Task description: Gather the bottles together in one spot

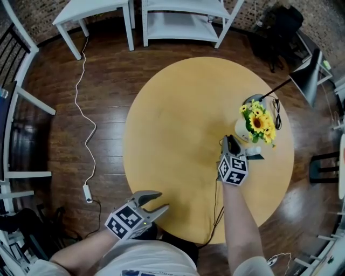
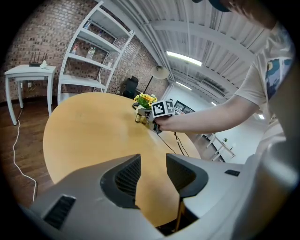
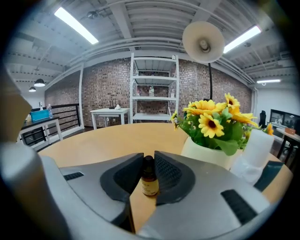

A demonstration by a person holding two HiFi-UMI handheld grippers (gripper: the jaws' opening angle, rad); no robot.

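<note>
A small amber bottle (image 3: 149, 180) with a dark cap stands upright on the round yellow table (image 1: 178, 135), and my right gripper (image 3: 149, 164) is shut on it. In the head view that gripper (image 1: 230, 141) sits just left of the white vase (image 1: 243, 131) of sunflowers. A white bottle (image 3: 257, 146) stands right of the vase (image 3: 206, 152). My left gripper (image 1: 156, 200) hovers at the table's near edge, open and empty (image 2: 153, 171). From the left gripper view, tiny dark bottles (image 2: 137, 118) show by the right gripper, too small to tell apart.
A desk lamp (image 1: 254, 100) stands behind the vase, its cable (image 1: 215, 205) running over the near table edge. White shelving (image 1: 183, 21) and a white side table (image 1: 91, 11) stand beyond the table. A white cord (image 1: 86, 124) lies on the wood floor at the left.
</note>
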